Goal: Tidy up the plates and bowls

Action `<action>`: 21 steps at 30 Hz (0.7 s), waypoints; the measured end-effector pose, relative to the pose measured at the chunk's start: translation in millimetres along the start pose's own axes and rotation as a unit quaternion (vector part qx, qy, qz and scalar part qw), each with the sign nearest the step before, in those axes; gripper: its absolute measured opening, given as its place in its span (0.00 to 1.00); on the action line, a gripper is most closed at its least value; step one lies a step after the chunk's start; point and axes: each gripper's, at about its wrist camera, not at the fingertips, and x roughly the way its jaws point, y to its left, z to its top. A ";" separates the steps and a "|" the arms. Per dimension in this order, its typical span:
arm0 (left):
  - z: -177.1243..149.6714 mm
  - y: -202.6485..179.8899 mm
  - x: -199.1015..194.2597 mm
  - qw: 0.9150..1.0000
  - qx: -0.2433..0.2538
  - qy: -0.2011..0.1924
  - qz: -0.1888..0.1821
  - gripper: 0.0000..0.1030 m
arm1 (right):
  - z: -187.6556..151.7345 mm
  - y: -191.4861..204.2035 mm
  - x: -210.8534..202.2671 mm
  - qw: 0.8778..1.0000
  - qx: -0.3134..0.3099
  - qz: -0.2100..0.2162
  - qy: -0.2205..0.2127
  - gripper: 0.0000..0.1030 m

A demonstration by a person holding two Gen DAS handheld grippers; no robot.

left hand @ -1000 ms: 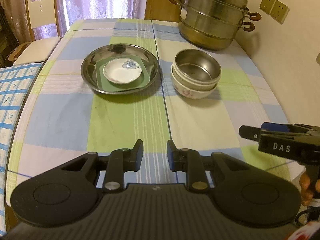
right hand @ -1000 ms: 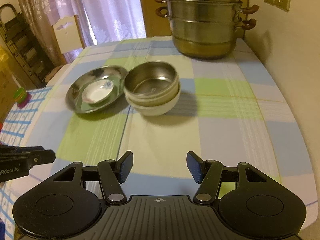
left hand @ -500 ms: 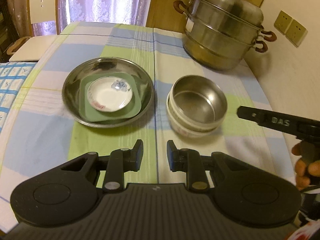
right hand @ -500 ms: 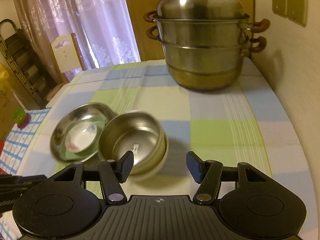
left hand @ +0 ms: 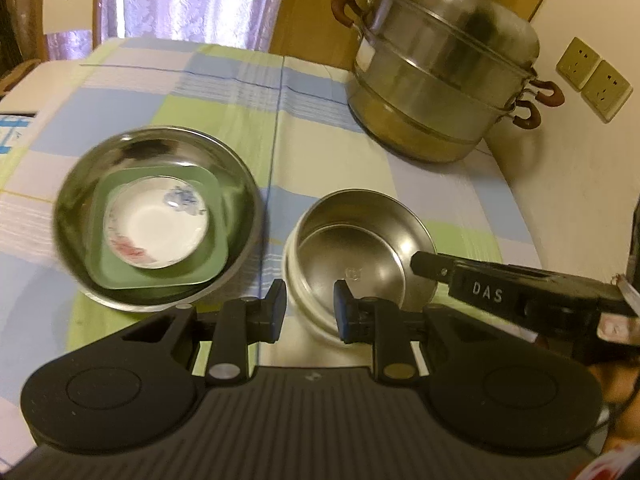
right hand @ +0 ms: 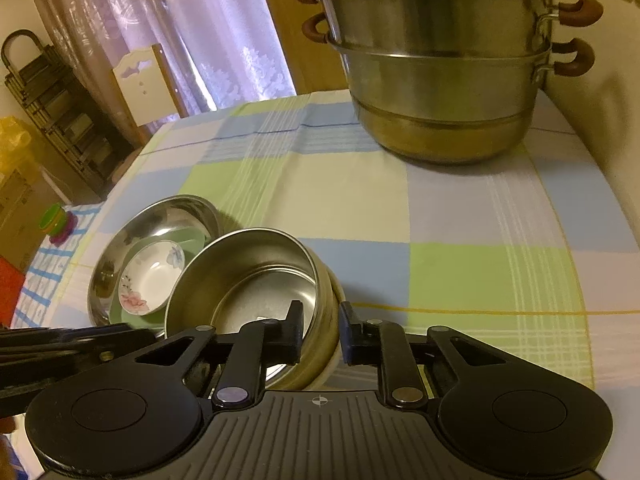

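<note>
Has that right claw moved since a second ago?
Yes. The right claw has come forward toward the steamer pot and now straddles the steel bowl's rim, closing.

Two stacks on the table (left hand: 460,200), side by side. Left: small dish (left hand: 156,222) on square plate (left hand: 208,256), both in wide pan (left hand: 236,160). Right, just beside: steel bowl (left hand: 360,240) nested in ceramic bowl (left hand: 292,280). Steamer pot (left hand: 440,80) behind, far right, near wall w/ sockets (left hand: 592,78). Chair (right hand: 140,80) beyond far-left corner.
</note>
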 end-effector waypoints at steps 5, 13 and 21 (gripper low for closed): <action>4.5 -1.5 21.1 1.000 -0.004 0.015 0.015 0.21 | 1.6 -3.8 5.5 1.000 0.003 0.011 0.002 0.16; 6.6 -1.0 27.2 1.000 -0.003 0.021 0.016 0.14 | 4.0 -11.7 4.5 0.999 0.022 0.026 0.008 0.14; 7.2 -4.8 25.4 1.000 0.010 0.015 0.017 0.14 | 4.0 -11.8 8.2 0.999 0.020 0.021 0.017 0.13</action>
